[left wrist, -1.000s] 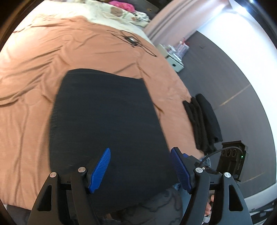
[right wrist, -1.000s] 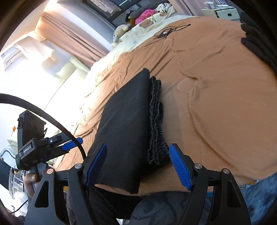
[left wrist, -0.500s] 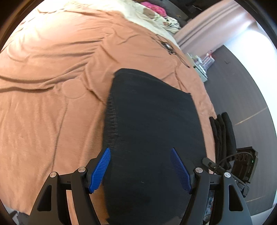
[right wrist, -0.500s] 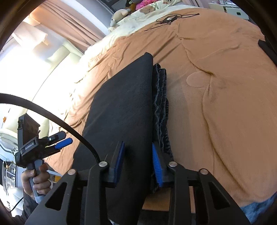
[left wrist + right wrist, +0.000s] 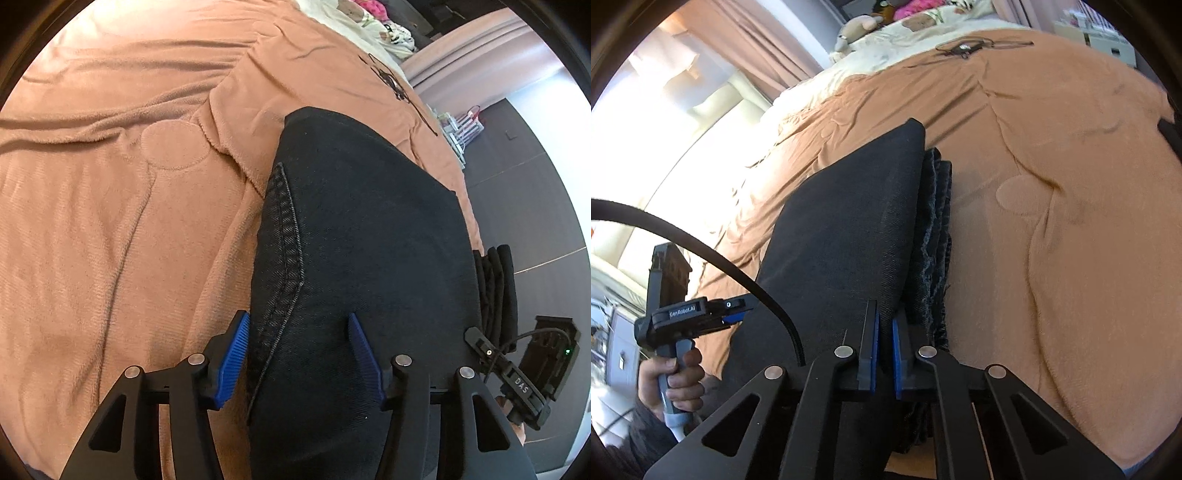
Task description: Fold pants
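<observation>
Folded black pants (image 5: 369,236) lie on a brown blanket (image 5: 110,206). My left gripper (image 5: 300,345) hovers low over their near end, jaws closing. Its left pad (image 5: 232,358) sits beside the stitched seam edge and the right pad (image 5: 364,354) rests over the cloth, so the seam edge lies between them without a visible pinch. In the right wrist view the pants (image 5: 849,229) run away from me, with rumpled layers along their right side. My right gripper (image 5: 884,330) is shut on the pants' upper layer near that edge. A hand holds the left gripper (image 5: 735,314) at the far left.
A stack of folded black clothes (image 5: 495,280) sits at the bed's right edge, above dark floor (image 5: 535,192). A black cable (image 5: 964,46) lies on the blanket further up. Pillows and soft toys (image 5: 864,26) crowd the bed's head. Curtains (image 5: 746,48) hang to the left.
My left gripper sank toward the pants' near left edge and its jaws narrowed. My right gripper moved onto the pants' right edge and closed on the cloth.
</observation>
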A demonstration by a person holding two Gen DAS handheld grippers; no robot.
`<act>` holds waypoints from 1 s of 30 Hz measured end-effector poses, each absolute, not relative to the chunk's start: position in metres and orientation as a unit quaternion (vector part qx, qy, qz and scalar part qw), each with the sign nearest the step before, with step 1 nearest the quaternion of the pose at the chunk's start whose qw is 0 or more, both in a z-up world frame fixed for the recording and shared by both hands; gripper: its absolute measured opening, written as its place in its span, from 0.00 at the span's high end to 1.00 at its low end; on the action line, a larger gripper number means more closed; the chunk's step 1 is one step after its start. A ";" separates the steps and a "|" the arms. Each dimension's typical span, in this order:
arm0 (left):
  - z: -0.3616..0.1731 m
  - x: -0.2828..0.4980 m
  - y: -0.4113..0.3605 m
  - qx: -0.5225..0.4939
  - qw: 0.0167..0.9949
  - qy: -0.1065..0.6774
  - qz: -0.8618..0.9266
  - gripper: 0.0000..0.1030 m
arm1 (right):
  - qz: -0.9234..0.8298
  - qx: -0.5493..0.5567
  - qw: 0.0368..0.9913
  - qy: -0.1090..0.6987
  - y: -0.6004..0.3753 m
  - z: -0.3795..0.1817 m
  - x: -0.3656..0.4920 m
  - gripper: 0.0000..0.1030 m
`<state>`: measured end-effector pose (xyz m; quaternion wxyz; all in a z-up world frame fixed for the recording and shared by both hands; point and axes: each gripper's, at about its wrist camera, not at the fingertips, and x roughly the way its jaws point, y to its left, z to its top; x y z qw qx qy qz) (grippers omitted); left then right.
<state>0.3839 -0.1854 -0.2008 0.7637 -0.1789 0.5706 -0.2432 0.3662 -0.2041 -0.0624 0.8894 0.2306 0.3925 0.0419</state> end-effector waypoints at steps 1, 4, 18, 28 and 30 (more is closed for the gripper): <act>-0.199 0.383 -0.186 -0.177 0.765 0.570 -0.243 0.47 | 0.043 0.234 0.890 0.390 -0.206 -0.062 0.365 0.97; -0.191 0.382 -0.191 -0.171 0.769 0.568 -0.241 0.52 | 0.044 0.246 0.891 0.379 -0.213 -0.059 0.362 0.98; -0.187 0.384 -0.209 -0.146 0.772 0.568 -0.247 0.52 | 0.022 0.259 0.876 0.406 -0.231 -0.091 0.360 0.98; -0.202 0.388 -0.196 -0.187 0.753 0.577 -0.256 0.41 | 0.061 0.324 0.858 0.395 -0.261 -0.087 0.360 0.47; -0.205 0.389 -0.199 -0.187 0.750 0.579 -0.259 0.41 | 0.078 0.341 0.849 0.397 -0.265 -0.093 0.363 0.47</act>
